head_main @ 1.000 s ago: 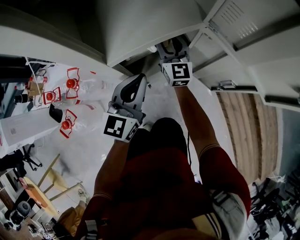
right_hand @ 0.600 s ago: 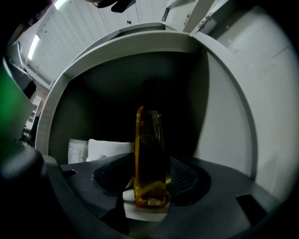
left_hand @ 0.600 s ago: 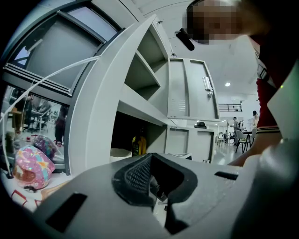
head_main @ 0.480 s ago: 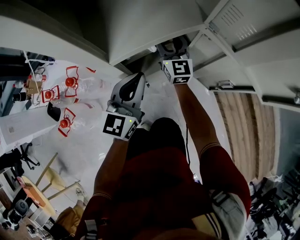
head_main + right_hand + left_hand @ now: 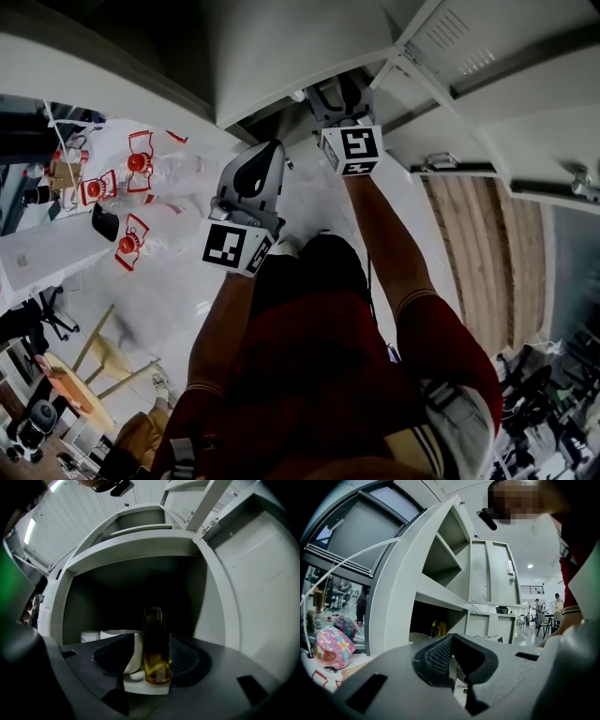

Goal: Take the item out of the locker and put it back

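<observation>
Left gripper (image 5: 454,660) hangs level outside the locker (image 5: 401,592), fingers pressed near together on nothing, likely parked clear of the work. Right gripper (image 5: 152,656) reaches into an open compartment. Its fingers (image 5: 190,660) have just been opening and stand spread round the amber bottle (image 5: 154,639), not pinching it. Bottle is upright inside the locker beside a white cup (image 5: 115,634); reads as the put-back release.
</observation>
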